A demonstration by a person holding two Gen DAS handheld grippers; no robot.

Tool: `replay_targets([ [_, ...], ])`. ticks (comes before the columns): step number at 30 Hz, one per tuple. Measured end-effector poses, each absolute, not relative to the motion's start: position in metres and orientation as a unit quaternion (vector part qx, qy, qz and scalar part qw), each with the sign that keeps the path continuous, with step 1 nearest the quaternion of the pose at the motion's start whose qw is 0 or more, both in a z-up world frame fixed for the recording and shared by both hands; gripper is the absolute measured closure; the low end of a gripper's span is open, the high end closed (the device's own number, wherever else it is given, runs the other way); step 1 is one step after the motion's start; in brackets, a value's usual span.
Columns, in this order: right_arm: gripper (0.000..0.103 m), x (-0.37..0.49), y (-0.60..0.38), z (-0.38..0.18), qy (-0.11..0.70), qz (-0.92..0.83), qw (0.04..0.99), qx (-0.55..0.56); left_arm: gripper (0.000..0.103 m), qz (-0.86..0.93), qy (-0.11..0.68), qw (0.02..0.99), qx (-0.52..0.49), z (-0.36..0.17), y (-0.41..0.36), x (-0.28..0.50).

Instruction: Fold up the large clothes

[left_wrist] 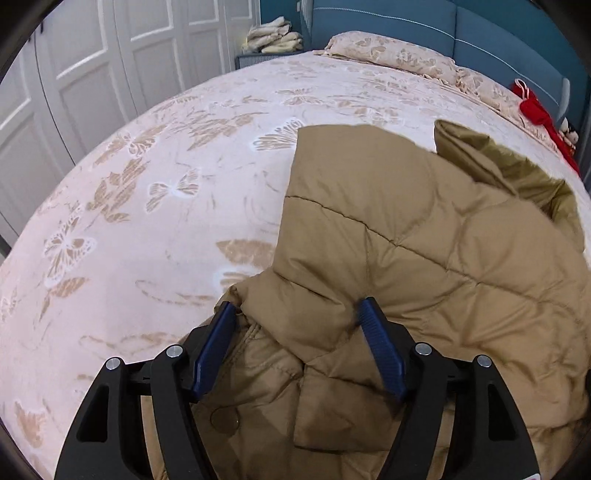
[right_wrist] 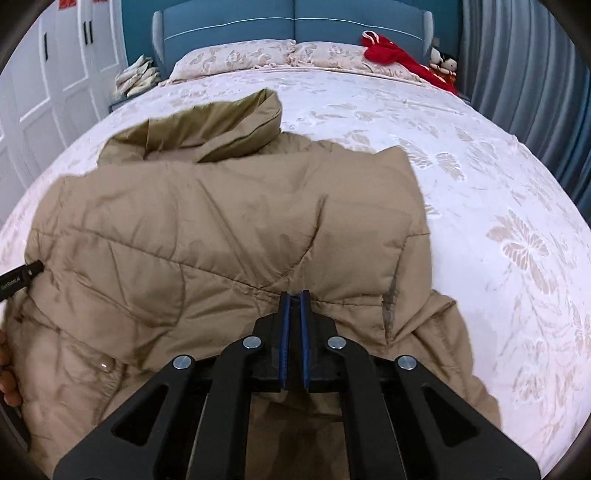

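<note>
A tan quilted puffer jacket [left_wrist: 406, 240] lies on the bed, partly folded over itself, its collar [right_wrist: 236, 122] toward the headboard. My left gripper [left_wrist: 295, 314] stands wide around a puffy fold at the jacket's near left edge; the blue pads [left_wrist: 380, 350] flank the fold without clearly squeezing it. My right gripper [right_wrist: 294, 295] is shut, its tips pinching the jacket [right_wrist: 203, 229] at a stitched seam, with fabric puckering toward them. The left gripper's black body [right_wrist: 22, 277] and a person's hand [right_wrist: 7, 365] show at the left edge of the right wrist view.
The bed cover [left_wrist: 147, 184] is pale pink with butterfly patterns. Pillows [right_wrist: 240, 55], a red garment [right_wrist: 399, 55] and a plush toy [right_wrist: 443, 61] lie by the blue headboard [right_wrist: 295, 22]. A stack of folded cloth [left_wrist: 273, 37] sits left, by white wardrobe doors [left_wrist: 74, 74]; curtains [right_wrist: 535, 74] hang right.
</note>
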State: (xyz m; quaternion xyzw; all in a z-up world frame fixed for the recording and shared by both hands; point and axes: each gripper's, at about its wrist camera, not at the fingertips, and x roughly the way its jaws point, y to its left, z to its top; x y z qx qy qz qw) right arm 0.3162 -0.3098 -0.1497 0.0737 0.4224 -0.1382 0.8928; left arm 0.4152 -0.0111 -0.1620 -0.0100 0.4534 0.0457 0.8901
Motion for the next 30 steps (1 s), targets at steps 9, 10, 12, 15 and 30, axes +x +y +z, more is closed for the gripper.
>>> replay_targets([
  [9,0.100,0.317,-0.314,-0.163,0.417,-0.132,0.895,0.085,0.032,0.055,0.436,0.898,0.008,-0.174,-0.017,0.410],
  [10,0.100,0.318,-0.313,-0.164,0.416,-0.134,0.896,0.081,0.032,0.057,0.432,0.900,0.012,-0.174,-0.018,0.409],
  [12,0.100,0.319,-0.310,-0.165,0.414,-0.138,0.897,0.072,0.032,0.060,0.430,0.901,0.015,-0.175,-0.019,0.410],
  [15,0.100,0.318,-0.309,-0.166,0.411,-0.140,0.898,0.068,0.032,0.061,0.427,0.902,0.017,-0.175,-0.019,0.409],
  [30,0.066,0.303,-0.338,-0.099,0.401,-0.072,0.891,0.200,0.033,-0.056,0.449,0.884,-0.118,-0.087,-0.004,0.423],
])
